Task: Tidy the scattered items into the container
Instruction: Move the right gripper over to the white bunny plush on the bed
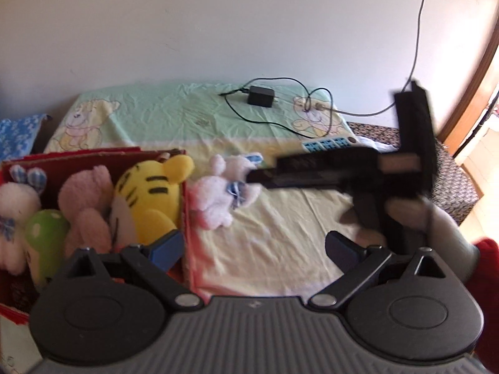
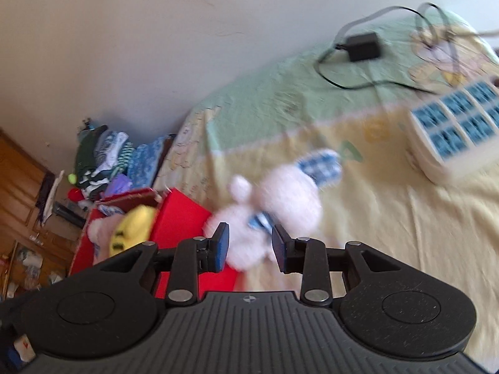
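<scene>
A white plush bunny [image 1: 215,205] with blue checked ears lies on the yellow-green bedsheet [image 1: 280,249], just right of the red cardboard box [image 1: 93,157]. The box holds a yellow tiger [image 1: 152,193], a pink plush [image 1: 87,199], another white bunny [image 1: 15,199] and a green toy [image 1: 46,227]. My left gripper [image 1: 254,246] is wide open with nothing in it, its left finger over the box's right corner. My right gripper [image 2: 249,238] is open, with the bunny [image 2: 280,199] lying between and just beyond its tips. In the left wrist view the right gripper [image 1: 252,177] reaches the bunny from the right, held by a gloved hand [image 1: 436,218].
A white power strip with blue sockets [image 2: 452,124] lies on the bed to the right of the bunny. A black adapter [image 1: 261,96] and looping cables sit at the far side by the wall. Folded clothes [image 2: 99,155] are piled beyond the box [image 2: 181,218].
</scene>
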A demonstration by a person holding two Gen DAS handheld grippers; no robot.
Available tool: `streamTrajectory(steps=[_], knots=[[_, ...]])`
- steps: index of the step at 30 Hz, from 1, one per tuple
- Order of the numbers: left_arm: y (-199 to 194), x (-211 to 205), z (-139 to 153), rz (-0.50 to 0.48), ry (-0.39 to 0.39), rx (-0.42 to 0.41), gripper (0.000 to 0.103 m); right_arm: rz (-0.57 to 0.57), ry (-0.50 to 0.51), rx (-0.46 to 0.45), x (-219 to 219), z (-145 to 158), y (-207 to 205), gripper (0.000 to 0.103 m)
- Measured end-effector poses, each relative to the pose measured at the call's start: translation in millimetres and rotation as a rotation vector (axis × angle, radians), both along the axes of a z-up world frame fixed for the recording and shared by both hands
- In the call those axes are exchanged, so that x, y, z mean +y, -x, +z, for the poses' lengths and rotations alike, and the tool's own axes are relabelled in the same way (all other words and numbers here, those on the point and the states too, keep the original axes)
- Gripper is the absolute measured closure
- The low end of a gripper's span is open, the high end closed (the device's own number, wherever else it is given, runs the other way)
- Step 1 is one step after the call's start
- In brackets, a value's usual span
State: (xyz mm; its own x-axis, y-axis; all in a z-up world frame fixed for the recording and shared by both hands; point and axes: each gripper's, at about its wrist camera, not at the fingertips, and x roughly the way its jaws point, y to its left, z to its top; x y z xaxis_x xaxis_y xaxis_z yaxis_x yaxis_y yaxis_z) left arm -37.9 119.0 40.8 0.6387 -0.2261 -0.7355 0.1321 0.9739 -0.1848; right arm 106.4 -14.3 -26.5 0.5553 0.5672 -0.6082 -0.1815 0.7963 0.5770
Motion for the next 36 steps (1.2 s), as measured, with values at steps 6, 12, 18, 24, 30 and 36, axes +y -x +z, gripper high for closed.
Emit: streamTrajectory(steps=[6, 12, 18, 24, 30, 36], knots=[[7, -5, -4, -0.021, 0.008, 0.009, 0.005, 0.114, 0.061, -0.084, 40, -1, -37, 0.069], [6, -4, -4, -0.02, 0.009, 0.021, 0.005, 0.189, 0.23, -0.124, 63, -24, -55, 0.074], [0, -12, -4, -0.068, 0.015, 0.018, 0.005, 0.193, 0.171, -0.072, 17, -24, -29, 0.076], [-15, -28, -14, -0.114, 0.032, 0.034, 0.004, 0.134, 0.18, 0.022, -27, -32, 20, 0.075], [-42, -59, -35, -0.149, 0.016, 0.036, 0.003, -0.026, 0.18, 0.064, -81, -39, 43, 0.07], [-74, -75, -82, -0.076, -0.062, 0.078, 0.004, -0.151, 0.127, 0.061, -116, -34, 48, 0.07]])
